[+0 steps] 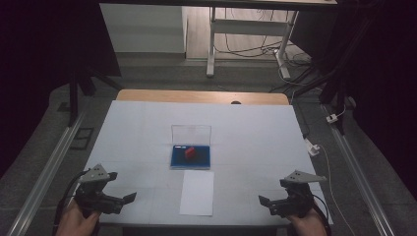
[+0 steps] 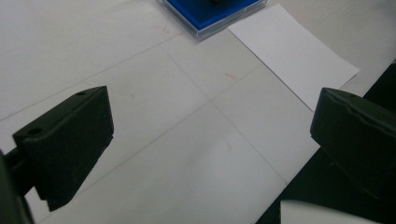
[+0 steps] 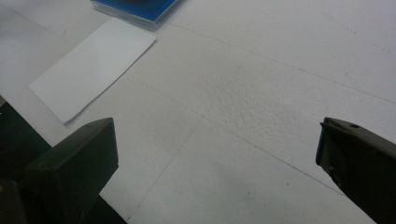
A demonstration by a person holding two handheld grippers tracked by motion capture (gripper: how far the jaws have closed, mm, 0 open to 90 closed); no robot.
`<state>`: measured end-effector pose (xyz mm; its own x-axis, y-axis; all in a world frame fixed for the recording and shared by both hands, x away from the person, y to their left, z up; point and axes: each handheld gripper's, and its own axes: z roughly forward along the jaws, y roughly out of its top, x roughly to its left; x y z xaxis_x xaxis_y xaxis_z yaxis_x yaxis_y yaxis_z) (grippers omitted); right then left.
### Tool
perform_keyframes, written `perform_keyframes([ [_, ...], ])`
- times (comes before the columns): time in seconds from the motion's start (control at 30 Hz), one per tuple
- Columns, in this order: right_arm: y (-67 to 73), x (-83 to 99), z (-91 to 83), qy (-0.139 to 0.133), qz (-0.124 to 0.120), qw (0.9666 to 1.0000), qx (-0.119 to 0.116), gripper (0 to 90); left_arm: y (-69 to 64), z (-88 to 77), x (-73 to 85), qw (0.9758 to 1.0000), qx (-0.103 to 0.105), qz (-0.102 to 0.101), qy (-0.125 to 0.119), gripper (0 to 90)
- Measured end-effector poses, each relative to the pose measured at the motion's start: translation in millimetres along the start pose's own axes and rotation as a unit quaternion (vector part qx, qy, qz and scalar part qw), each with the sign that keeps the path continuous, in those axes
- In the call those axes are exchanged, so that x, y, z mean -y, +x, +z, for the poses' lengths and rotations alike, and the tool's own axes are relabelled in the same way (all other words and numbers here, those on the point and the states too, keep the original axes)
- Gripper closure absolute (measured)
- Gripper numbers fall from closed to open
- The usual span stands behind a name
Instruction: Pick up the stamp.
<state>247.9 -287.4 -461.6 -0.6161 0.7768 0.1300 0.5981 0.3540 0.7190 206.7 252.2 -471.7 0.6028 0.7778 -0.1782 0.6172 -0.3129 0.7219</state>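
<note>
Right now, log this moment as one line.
left tongs open, idle | right tongs open, idle | blue box lid up, red block inside | paper before box

Dim overall — the white table (image 1: 147,128) is evenly lit, surroundings fall into darkness, gripper views slightly soft.

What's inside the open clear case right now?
The clear case holds a blue insert with a small red object sitting on it. The object hides the insert beneath it; its upright lid covers nothing.
</note>
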Motion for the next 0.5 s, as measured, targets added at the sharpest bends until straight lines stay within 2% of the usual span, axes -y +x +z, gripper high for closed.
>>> perform_keyframes([
  [0.17,-0.4,0.1,0.2,0.000,0.002,1.0000,-0.002,0.0,-0.7,9.0,-7.5,0.9999,-0.001,0.010,-0.002,0.0],
  [0.33,0.0,-0.1,0.6,0.002,0.000,1.0000,-0.002,0.0,-0.6,19.5,-14.7,0.9998,0.014,0.016,0.006,0.0],
  [0.5,-0.4,-0.2,0.7,0.003,0.002,1.0000,-0.002,0.0,0.1,27.6,-21.7,0.9995,0.019,0.024,0.008,0.0],
])
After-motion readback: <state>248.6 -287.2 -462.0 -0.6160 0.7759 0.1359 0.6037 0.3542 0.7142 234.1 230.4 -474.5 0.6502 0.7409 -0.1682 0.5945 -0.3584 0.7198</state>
